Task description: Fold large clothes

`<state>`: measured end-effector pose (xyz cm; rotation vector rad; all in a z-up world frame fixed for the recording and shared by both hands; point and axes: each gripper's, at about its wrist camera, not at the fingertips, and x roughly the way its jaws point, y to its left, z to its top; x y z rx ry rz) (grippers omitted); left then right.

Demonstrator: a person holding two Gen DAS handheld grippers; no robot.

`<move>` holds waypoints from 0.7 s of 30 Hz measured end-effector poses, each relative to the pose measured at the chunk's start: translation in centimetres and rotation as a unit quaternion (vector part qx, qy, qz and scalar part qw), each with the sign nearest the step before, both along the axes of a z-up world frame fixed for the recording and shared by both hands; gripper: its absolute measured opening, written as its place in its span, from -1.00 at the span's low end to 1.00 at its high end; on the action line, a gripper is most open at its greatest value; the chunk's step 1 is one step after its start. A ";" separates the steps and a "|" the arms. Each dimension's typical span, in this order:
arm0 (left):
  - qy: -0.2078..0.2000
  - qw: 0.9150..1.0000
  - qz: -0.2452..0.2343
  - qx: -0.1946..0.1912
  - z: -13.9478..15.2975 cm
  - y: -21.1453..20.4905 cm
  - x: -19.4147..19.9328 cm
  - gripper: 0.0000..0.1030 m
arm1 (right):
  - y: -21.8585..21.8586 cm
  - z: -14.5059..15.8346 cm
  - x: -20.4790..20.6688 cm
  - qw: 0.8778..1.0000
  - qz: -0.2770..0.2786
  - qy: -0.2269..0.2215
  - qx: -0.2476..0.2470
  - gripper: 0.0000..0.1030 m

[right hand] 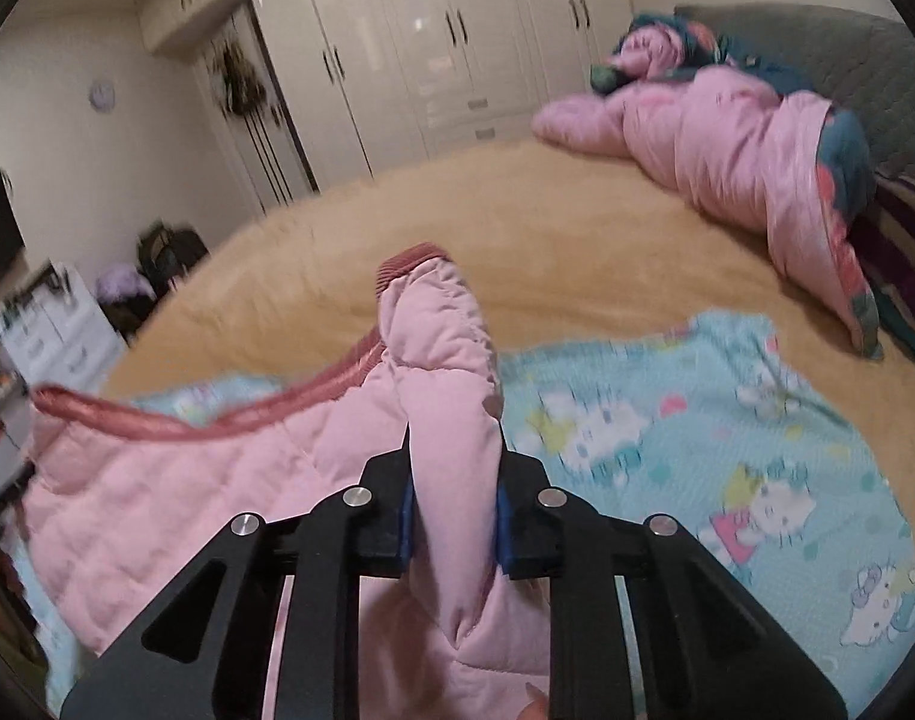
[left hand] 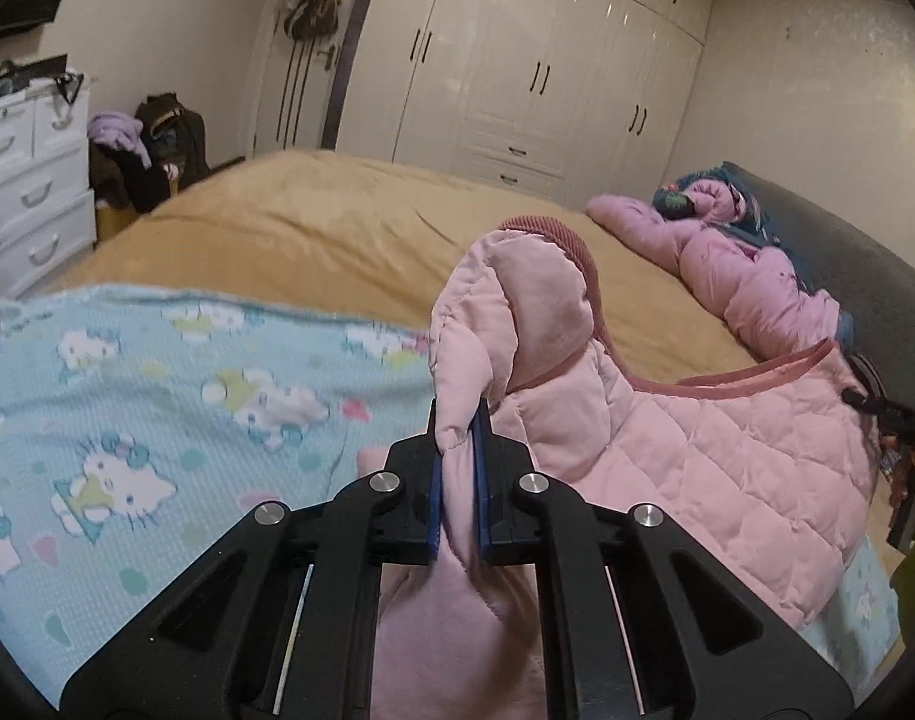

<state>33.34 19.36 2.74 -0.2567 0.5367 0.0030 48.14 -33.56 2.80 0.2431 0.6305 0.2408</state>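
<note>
**Inspector:** Nearest item first.

**Onlooker:** The pink quilted jacket, padded, with a darker ribbed trim. The left gripper has its jaws pressed tight on a thin fold of it. The right gripper is clamped on a thicker roll, jaws a little apart around the padding. The jacket hangs between the two, raised over the near side of the bed.

**Inspector:** Anything obscured?

**Onlooker:** Its lower part is cut off behind the gripper bodies. The right view is blurred.

**Inspector:** Surroundings?

**Onlooker:** A light blue cartoon-cat blanket lies beneath, on a tan bedspread. Farther off, another pink padded garment lies by the grey headboard. Beyond stand the white wardrobes and a white drawer unit.
</note>
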 end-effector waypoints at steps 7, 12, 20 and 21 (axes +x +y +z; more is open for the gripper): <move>0.009 1.000 0.024 -0.008 1.5 1.1 5.5 -0.96 | -0.7 1.0 4.9 0.998 -0.044 0.001 0.040 -0.64; 0.043 0.998 0.034 0.035 -0.6 0.6 9.0 -0.96 | -0.3 -2.3 7.7 0.996 -0.078 0.032 0.033 -0.64; 0.094 0.994 0.050 0.034 -5.6 1.5 10.1 -0.95 | 0.2 -8.8 9.2 0.991 -0.101 0.093 -0.003 -0.64; 0.096 0.993 0.051 0.035 -5.9 1.5 10.1 -0.95 | 0.2 -9.4 9.2 0.990 -0.101 0.098 -0.005 -0.64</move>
